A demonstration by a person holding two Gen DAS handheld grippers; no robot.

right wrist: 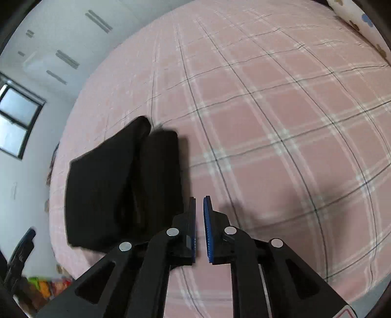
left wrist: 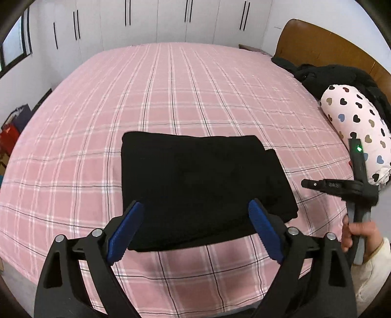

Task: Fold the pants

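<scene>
1. The black pants [left wrist: 195,186] lie folded into a compact rectangle on the pink plaid bed [left wrist: 171,85], close to its near edge and well away from the far edge.
2. In the right wrist view the pants [right wrist: 122,188] show two stacked layers, one fold edge running lengthwise down the middle.
3. The left gripper [left wrist: 195,227] hangs above the near edge of the pants with its jaws spread wide; the blue pads [left wrist: 124,232] stand on either side of the bundle's near part and press on nothing.
4. The right gripper [right wrist: 200,220] has its jaws drawn nearly together, only a thin slit between the blue pads [right wrist: 207,232], and nothing is between them. It is over bare sheet just beside the right edge of the pants.
5. From the left wrist view, the right gripper [left wrist: 308,184] shows at the right side of the bed, held by a hand [left wrist: 359,234] in a cream sleeve [left wrist: 374,266].
6. A heart-print pillow [left wrist: 356,129] and a heap of dark clothes [left wrist: 330,78] lie along the headboard [left wrist: 325,46] side of the bed.
7. White wardrobes [left wrist: 146,22] stand beyond the far edge.
</scene>
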